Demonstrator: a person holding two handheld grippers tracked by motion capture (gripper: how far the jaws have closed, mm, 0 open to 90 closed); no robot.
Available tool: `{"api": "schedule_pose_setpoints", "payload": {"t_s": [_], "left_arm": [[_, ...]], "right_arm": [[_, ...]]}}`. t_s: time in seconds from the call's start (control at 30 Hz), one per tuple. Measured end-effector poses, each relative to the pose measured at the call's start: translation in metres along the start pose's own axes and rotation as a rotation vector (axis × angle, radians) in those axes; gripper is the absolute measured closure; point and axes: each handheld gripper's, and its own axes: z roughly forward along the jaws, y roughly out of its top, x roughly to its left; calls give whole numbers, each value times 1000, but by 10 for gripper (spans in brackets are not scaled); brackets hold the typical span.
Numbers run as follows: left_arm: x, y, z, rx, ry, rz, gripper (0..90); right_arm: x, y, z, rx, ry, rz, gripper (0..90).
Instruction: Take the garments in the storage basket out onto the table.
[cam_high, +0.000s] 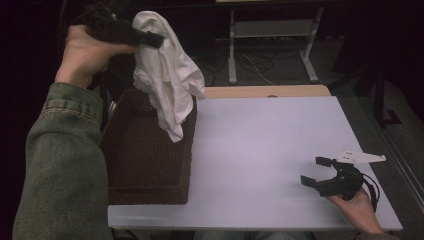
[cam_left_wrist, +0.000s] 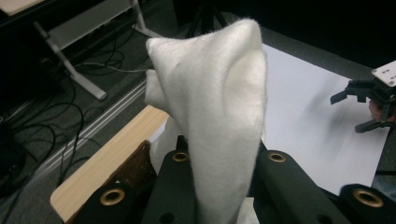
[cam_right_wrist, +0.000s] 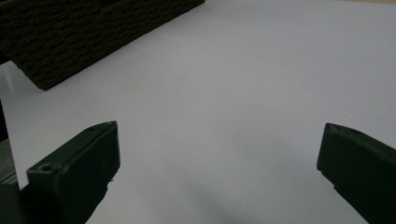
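A white cloth (cam_high: 167, 75) is pinched at its top between the closed jaws of the left gripper (cam_high: 152, 39) and is hung in the air above the far end of a dark brown woven basket (cam_high: 145, 165); in the left gripper view the fabric (cam_left_wrist: 219, 116) is seen rising from between the two black jaws and folding over above them. The basket is set on the left part of a white table (cam_high: 260, 150). The right gripper (cam_high: 316, 172) is held low near the table's right front corner, well apart from the cloth, with its jaws spread wide and nothing between them.

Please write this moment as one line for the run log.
left claw: shut on white cloth, held above brown basket | right claw: open, empty, low over white table
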Motion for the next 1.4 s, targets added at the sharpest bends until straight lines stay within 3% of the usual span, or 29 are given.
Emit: {"api": "schedule_pose_setpoints", "payload": {"t_s": [0.1,0.4,0.6,0.93,1.1,1.4], "left_arm": [[-7,6,6,-13,-19,17,801],[-21,19,26,11,-54,72,801],[-25,20,34,3,-75,71,801],[-38,28,54,-61,-143,79,801],[-48,34,67,-60,-172,114,801],[-56,30,95,-35,-212,130,801]], "right_arm": [[1,0,0,2,6,2,0],[1,0,0,0,8,-2,0],[2,0,0,-1,7,-1,0],[1,0,1,-1,7,-9,0],[1,0,0,-2,9,-7,0],[1,1,0,6,16,-18,0]]}}
